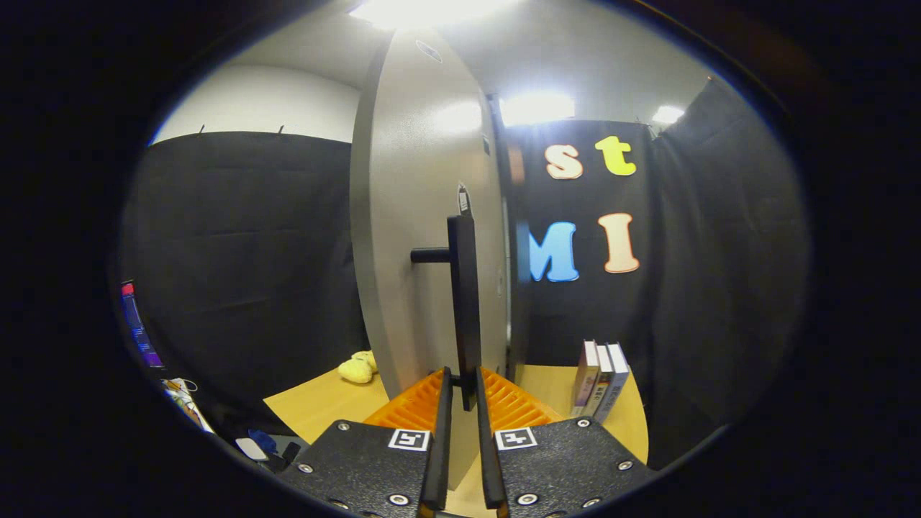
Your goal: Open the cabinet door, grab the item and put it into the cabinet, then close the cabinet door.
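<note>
A tall grey cabinet door [421, 216] stands right ahead of me, swung partly out from the dark cabinet body [516, 302] at its right. A black vertical bar handle [464, 288] is mounted on the door. My gripper [461, 375] is shut on the lower end of that handle, one finger on each side of the bar. A yellow plush toy [357, 369] lies on the wooden table [316, 410] to the left of the door, beyond the fingers.
A few upright books [601, 388] stand on the table to the right of the cabinet. A lit screen [138, 324] and small clutter [252, 447] sit off the table's left edge. Black cloth walls close in the booth.
</note>
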{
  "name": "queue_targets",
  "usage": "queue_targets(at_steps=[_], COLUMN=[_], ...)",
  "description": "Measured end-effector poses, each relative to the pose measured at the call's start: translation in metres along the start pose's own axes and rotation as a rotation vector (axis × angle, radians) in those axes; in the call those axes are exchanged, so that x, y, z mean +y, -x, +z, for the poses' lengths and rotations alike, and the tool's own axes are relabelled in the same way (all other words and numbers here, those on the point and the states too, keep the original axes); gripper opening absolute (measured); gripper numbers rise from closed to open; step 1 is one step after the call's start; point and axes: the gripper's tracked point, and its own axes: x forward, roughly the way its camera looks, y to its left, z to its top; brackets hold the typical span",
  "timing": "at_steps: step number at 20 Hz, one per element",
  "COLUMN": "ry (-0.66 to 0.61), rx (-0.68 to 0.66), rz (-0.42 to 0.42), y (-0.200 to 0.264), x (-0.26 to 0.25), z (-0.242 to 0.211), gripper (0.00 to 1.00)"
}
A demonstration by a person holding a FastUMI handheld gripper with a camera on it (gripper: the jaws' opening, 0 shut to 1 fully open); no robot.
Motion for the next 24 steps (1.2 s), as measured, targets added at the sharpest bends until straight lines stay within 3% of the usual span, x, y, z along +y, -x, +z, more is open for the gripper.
queue_targets(at_steps=[4, 7, 8, 14, 19, 24], ry=[-0.017, 0.048, 0.046, -0.113, -0.106, -0.107], rx=[0.014, -0.014, -0.027, -0.038, -0.096, -0.044], rz=[0.009, -0.061, -0.102, -0.202, -0.353, -0.429], y=[-0.002, 0.0, 0.003, 0.007, 0.027, 0.056], x=[0.001, -0.004, -0.011, -0.024, -0.027, 0.018], z=[-0.008, -0.008, -0.007, -0.016, -0.043, -0.148], gripper=[0.19, 0.45, 0.47, 0.9, 0.94, 0.95])
